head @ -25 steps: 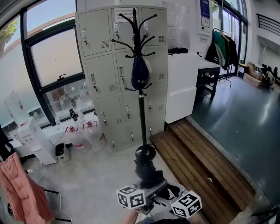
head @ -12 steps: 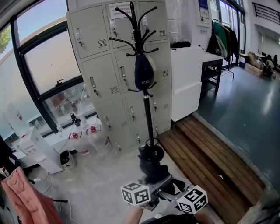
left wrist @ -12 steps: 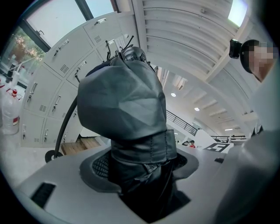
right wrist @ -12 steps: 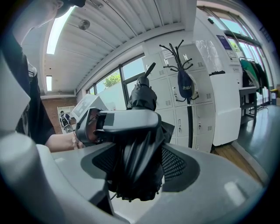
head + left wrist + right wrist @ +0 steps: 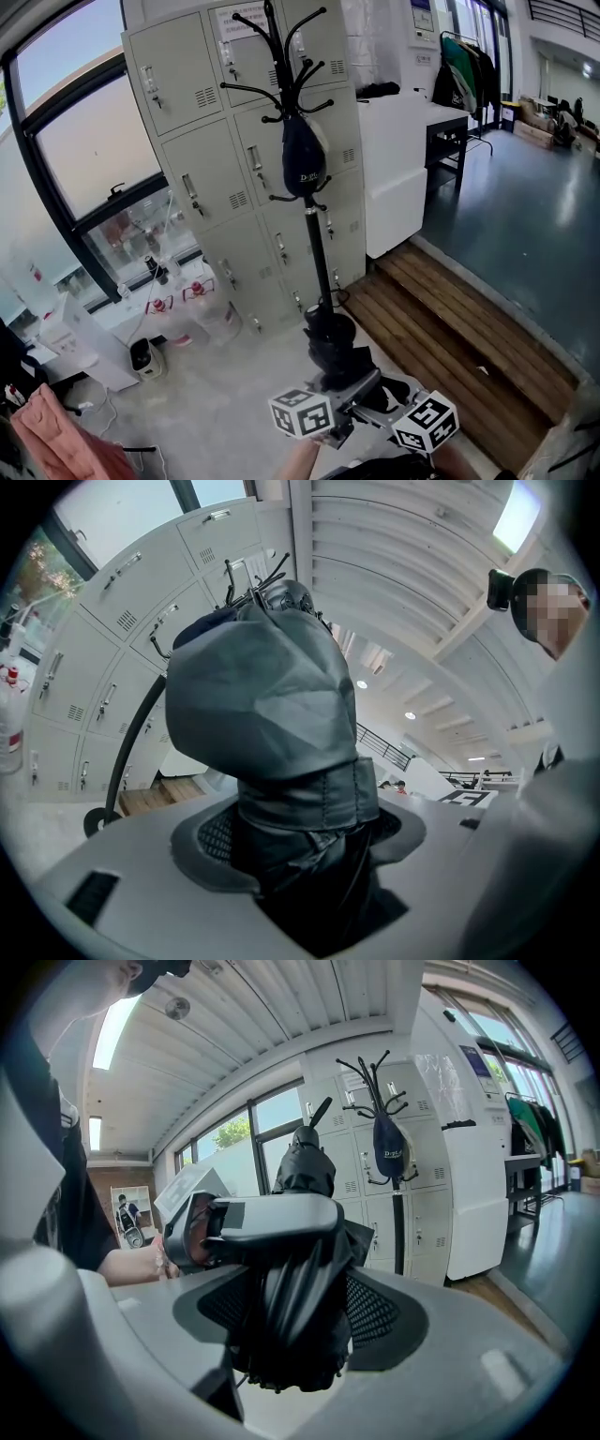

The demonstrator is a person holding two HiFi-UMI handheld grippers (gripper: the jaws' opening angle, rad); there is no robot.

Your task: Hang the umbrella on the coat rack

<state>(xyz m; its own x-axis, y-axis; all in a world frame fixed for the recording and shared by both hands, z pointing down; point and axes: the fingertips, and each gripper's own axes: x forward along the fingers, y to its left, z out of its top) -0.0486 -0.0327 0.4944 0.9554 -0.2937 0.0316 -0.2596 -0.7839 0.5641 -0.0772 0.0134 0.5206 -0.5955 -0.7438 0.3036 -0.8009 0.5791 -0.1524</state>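
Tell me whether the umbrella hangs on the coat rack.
No: the left gripper and right gripper both clamp the umbrella, apart from the coat rack ahead.

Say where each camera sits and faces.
Head view: on the head, down at coat rack, lockers; left gripper, right gripper low.
Left gripper view: on that gripper, along its jaws, shut on umbrella; person's torso at right.
Right gripper view: on that gripper, along its jaws, shut on umbrella; left gripper, hand show.
Shared by all: umbrella, coat rack.
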